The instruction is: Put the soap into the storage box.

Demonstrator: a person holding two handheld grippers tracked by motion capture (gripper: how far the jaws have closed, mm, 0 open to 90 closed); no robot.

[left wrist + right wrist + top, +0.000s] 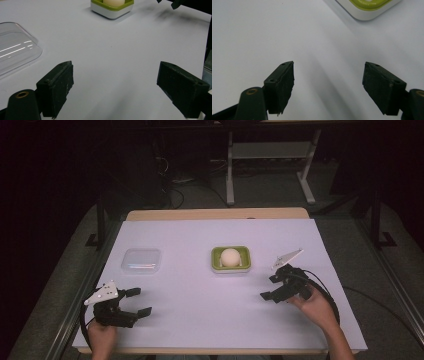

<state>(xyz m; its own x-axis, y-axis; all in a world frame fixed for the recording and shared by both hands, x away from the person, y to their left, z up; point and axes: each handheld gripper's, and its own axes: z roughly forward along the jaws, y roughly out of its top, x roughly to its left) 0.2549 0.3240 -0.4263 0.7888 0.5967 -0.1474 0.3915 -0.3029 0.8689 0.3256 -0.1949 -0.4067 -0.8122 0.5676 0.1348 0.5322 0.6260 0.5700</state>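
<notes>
A small green and white square dish (216,263) sits mid-table holding a pale round ball (230,256). In the left gripper view the dish (112,11) is far ahead at the top. A corner of the dish (367,10) lies at the top right of the right gripper view. A clear plastic lid (141,261) lies to the dish's left, and the lid (15,48) is at the left edge for the left gripper. My left gripper (139,302) rests open near the front left edge. My right gripper (270,287) is open, right of and nearer than the dish. Both hold nothing.
The white table sheet (200,310) spreads wide between the two grippers. Beyond the far edge a strip of wooden tabletop (215,214) shows, then a dark floor with white desk legs (230,170) and cables.
</notes>
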